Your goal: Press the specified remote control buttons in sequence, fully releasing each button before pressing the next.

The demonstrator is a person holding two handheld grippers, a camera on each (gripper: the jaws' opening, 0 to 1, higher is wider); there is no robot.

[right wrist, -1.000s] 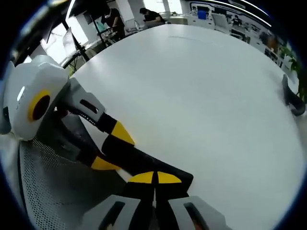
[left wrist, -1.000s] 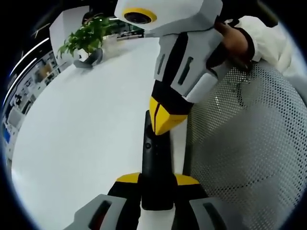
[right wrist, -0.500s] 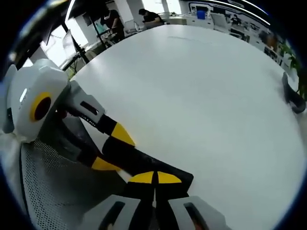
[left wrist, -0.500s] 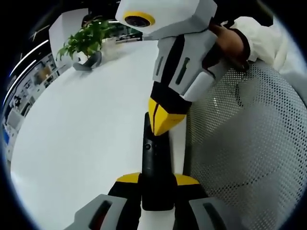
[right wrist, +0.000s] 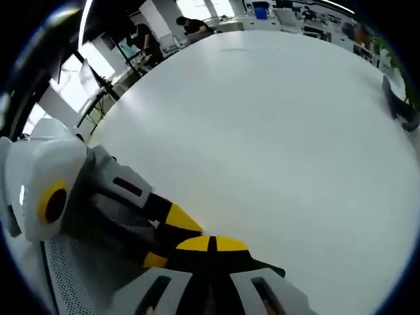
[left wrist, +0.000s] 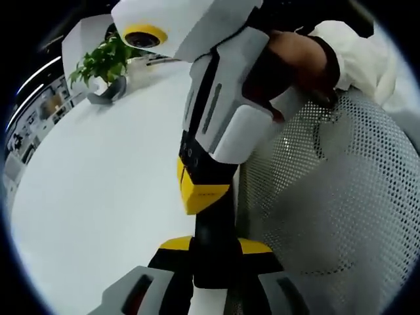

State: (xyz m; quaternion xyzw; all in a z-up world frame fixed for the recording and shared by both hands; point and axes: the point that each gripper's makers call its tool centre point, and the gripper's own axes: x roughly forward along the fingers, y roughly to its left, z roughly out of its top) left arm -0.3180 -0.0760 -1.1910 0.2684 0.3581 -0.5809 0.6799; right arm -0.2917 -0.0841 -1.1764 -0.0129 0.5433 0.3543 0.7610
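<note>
Left tool [left wrist: 215, 252] clamped on black remote [left wrist: 214, 244] at 6 o'clock, right tool [left wrist: 200, 195] tips together, pressed on it, white worktop [left wrist: 98, 184] beneath.

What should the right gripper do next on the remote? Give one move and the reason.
Probably lift the right gripper straight off the remote. Its shut yellow tips sit down on the remote's face, which the left gripper clamps over the white table, and each button needs full release before the next.
</note>
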